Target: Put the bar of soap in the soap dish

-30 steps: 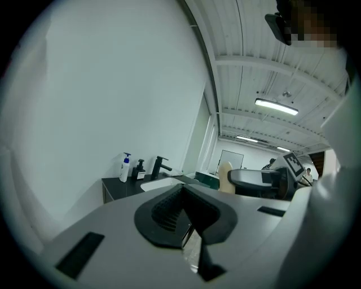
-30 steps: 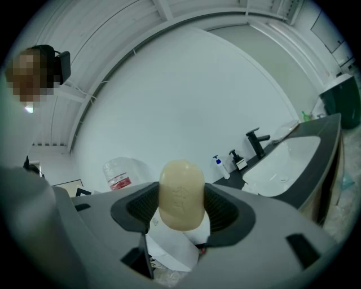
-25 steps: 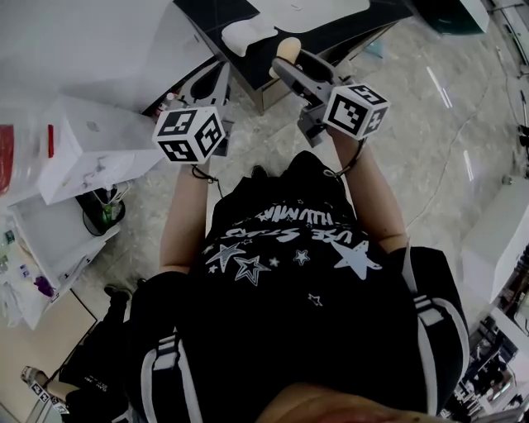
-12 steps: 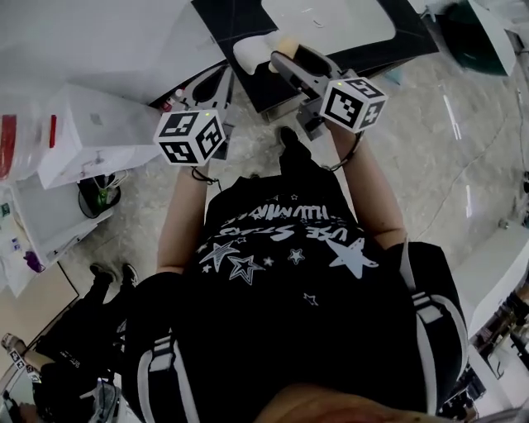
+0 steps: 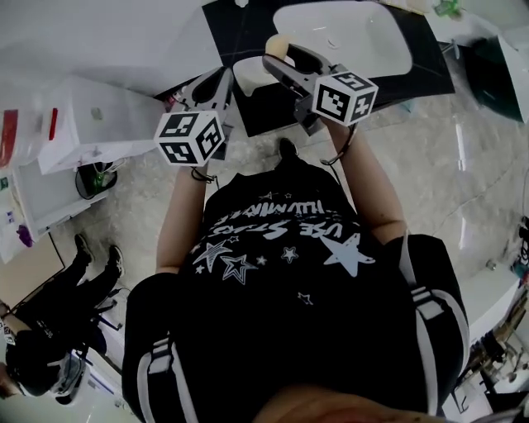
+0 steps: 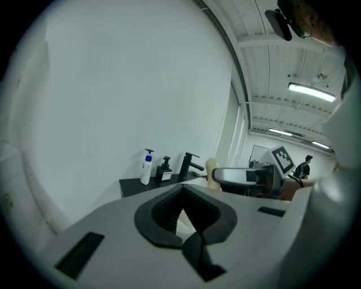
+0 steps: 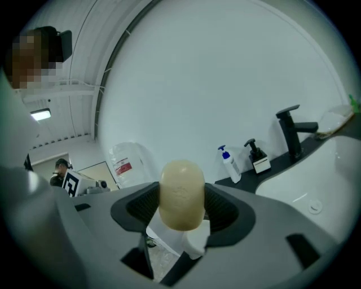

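A pale cream bar of soap [image 7: 181, 195] stands upright between the black pads of my right gripper [image 7: 181, 210], which is shut on it. In the head view that gripper [image 5: 278, 56] holds the soap [image 5: 276, 43] over the black counter, right beside a white soap dish [image 5: 248, 73]. Below the soap in the right gripper view, the white dish [image 7: 189, 241] shows through the gap. My left gripper [image 5: 212, 85] hangs at the counter's left edge, shut with nothing in it [image 6: 181, 221]. The left gripper view also catches the held soap [image 6: 211, 170].
A white sink basin [image 5: 347, 37] is set in the black counter [image 5: 227, 25], with a black faucet [image 7: 293, 132], a blue-topped pump bottle [image 7: 229, 163] and a black dispenser [image 7: 256, 158] along the wall. White boxes [image 5: 91, 124] stand at the left. Another person [image 5: 50, 330] is at lower left.
The counter and sink have come closer. My right gripper has carried the soap from the counter's front edge to right beside the white dish. The left gripper stays shut.
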Demonstrator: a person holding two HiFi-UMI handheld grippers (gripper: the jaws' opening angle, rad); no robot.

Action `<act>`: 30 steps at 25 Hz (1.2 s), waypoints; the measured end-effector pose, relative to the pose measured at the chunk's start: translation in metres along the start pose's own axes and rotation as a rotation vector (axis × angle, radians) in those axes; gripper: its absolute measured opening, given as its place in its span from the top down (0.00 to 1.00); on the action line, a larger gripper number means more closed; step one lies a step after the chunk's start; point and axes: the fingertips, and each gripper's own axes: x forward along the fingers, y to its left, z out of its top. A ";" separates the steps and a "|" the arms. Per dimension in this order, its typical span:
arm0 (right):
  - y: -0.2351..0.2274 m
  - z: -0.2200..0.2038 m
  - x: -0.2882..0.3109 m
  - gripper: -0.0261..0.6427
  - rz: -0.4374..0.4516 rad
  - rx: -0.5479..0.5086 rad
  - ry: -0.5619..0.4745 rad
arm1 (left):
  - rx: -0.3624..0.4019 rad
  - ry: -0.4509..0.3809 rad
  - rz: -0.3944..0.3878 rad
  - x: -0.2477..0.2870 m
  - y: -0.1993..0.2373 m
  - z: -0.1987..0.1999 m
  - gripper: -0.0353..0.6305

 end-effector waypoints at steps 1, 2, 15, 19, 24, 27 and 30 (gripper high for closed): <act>-0.003 -0.002 0.004 0.57 0.013 -0.026 0.023 | -0.001 -0.001 0.013 0.003 0.002 0.000 0.93; -0.006 -0.004 0.009 0.57 0.026 -0.055 0.048 | -0.004 -0.003 0.026 0.005 0.004 0.001 0.93; -0.027 -0.052 0.046 0.57 0.246 -0.540 0.387 | -0.069 0.025 0.211 0.028 0.026 -0.025 0.93; -0.031 -0.068 0.051 0.57 0.315 -0.630 0.466 | -0.089 0.048 0.251 0.035 0.032 -0.039 0.93; -0.031 -0.085 0.054 0.57 0.408 -0.711 0.560 | -0.111 0.063 0.302 0.039 0.036 -0.049 0.93; -0.031 -0.093 0.057 0.57 0.454 -0.773 0.615 | -0.118 0.070 0.323 0.038 0.038 -0.052 0.93; -0.034 -0.102 0.060 0.57 0.465 -0.784 0.672 | -0.120 0.083 0.329 0.034 0.039 -0.054 0.93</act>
